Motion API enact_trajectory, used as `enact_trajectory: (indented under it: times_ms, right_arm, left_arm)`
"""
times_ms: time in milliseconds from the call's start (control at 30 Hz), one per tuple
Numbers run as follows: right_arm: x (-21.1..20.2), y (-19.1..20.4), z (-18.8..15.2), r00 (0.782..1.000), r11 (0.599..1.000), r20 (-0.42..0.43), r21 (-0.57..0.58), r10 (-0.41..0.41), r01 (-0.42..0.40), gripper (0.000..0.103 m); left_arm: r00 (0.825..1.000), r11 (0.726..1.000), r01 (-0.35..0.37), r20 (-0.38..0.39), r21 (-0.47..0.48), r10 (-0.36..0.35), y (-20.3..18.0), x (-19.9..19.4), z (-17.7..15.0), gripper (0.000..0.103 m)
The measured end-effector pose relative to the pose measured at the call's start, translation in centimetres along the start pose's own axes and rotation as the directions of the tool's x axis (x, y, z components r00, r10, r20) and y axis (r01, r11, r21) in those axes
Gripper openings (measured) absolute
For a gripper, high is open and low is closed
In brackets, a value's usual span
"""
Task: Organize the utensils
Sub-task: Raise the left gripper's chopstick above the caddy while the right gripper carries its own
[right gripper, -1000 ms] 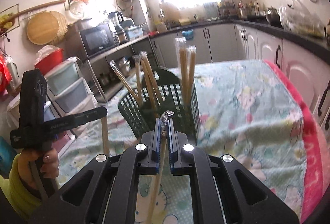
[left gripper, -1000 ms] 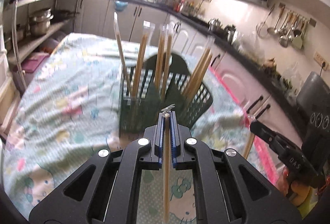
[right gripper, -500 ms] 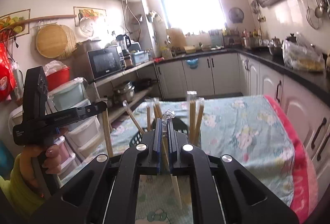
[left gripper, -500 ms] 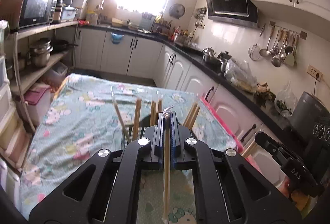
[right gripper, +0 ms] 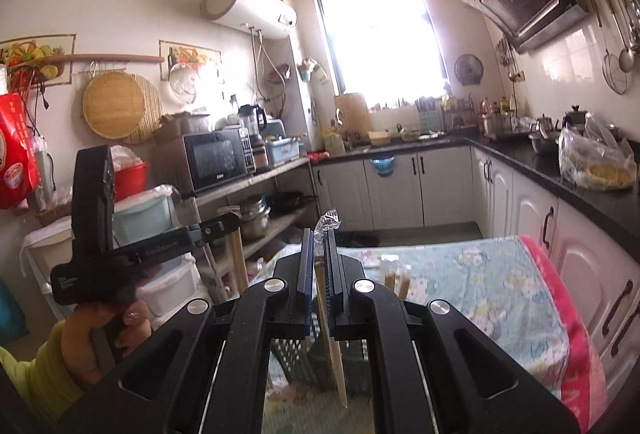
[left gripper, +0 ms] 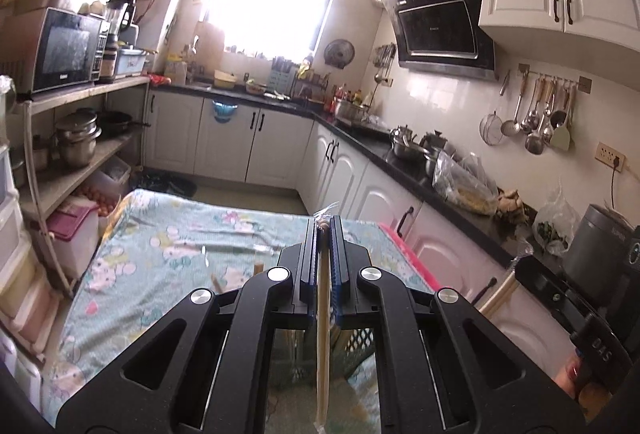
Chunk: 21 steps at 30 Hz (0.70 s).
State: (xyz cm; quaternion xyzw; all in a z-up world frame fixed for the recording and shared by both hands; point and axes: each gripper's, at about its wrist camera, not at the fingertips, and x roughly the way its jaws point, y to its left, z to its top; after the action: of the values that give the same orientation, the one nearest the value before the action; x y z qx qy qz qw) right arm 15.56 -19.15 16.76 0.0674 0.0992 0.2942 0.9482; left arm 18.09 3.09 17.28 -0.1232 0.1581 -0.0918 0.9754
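Two black handheld grippers, one yellow-green sleeve

Each gripper, left (left gripper: 323, 230) and right (right gripper: 319, 238), has matte black plastic arms with cut-out windows, four round silver screw heads and blue ribbed pads (left gripper: 337, 274). Beside the microwave (right gripper: 214, 159), the left gripper's side carries pale lettering; a yellow-green sleeve (right gripper: 36, 386) covers the wrist below it.

Left-wrist view: microwave (left gripper: 66, 48) upper left on shelf; range hood (left gripper: 440, 28) upper right; ladles (left gripper: 536, 122) hang at right. Right-wrist view: water heater (right gripper: 250, 4) upper centre-left.
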Motion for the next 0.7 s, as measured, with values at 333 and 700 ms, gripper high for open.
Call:
enact_trajectory:
  times_ms: [333,700]
  right_arm:
    - [0.6,0.2,3.0,0.998,1.0,0.07,-0.022,0.007,-0.005,0.005]
    - [2.8,-0.9,3.9,0.996,0.999,0.089,-0.025,-0.027,0.03,0.005]
  left_arm:
    - [0.999,1.0,-0.024,0.037,0.003,0.024,-0.1,1.9,2.7,0.003]
    - [0.992,0.994,-0.108,0.063,-0.025,0.109,1.9,5.4,3.6,0.003]
